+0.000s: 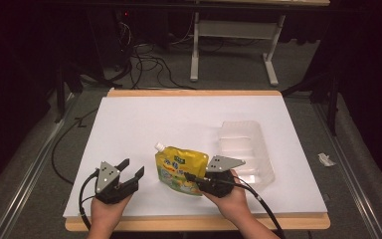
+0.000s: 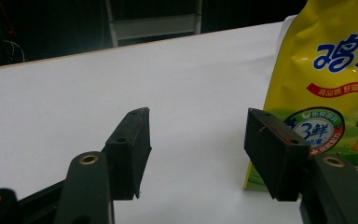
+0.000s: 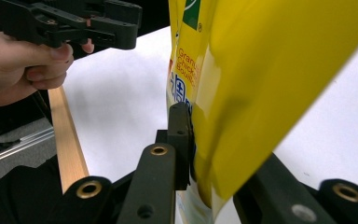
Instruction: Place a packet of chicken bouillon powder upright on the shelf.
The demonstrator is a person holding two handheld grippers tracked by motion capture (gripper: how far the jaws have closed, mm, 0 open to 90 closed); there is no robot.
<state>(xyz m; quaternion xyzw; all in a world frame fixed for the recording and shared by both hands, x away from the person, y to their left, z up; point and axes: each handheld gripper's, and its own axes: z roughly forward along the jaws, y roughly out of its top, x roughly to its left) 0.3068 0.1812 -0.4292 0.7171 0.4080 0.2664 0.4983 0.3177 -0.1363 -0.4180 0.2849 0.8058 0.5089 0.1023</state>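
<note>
Table (image 1: 129, 124) carries a yellow pouch (image 1: 179, 172), and the right gripper (image 1: 191, 178), held low and pointing left, is clamped on the pouch's lower edge. Just left of the pouch, the left gripper (image 1: 132, 168) rests with jaws wide and empty.

Table (image 1: 144, 119) bright white under overhead light, surroundings near black; soft shadows beneath grippers; faint glare on tray (image 1: 243, 144); pouch (image 3: 270, 93) close and blurred in right gripper view.

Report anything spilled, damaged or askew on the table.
Nothing spilled or torn. The yellow pouch lies flat, spout capped, with the right gripper shut on its lower edge. The clear tray sits empty beside it; the left gripper is open.
</note>
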